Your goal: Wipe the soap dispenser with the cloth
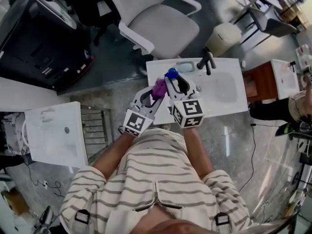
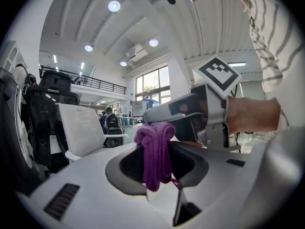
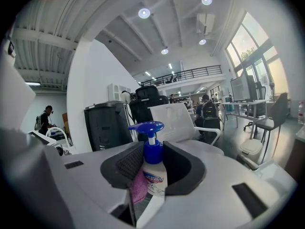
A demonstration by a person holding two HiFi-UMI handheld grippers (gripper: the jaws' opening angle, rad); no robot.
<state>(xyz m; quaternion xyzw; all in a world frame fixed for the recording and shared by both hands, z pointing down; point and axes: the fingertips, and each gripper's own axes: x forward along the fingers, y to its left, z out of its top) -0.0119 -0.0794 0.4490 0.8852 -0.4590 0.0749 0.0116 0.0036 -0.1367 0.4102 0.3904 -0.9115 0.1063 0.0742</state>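
Note:
The soap dispenser is a white bottle with a blue pump head. My right gripper is shut on its body and holds it upright above the left end of the white sink counter. My left gripper is shut on a bunched purple cloth. In the head view the cloth presses against the bottle's left side, and my left gripper sits close beside my right gripper. A strip of the cloth shows to the left of the bottle in the right gripper view.
A black faucet and a basin are set in the counter, with a small dish at its back edge. A white office chair stands beyond it, a bin to the right, a white appliance to the left.

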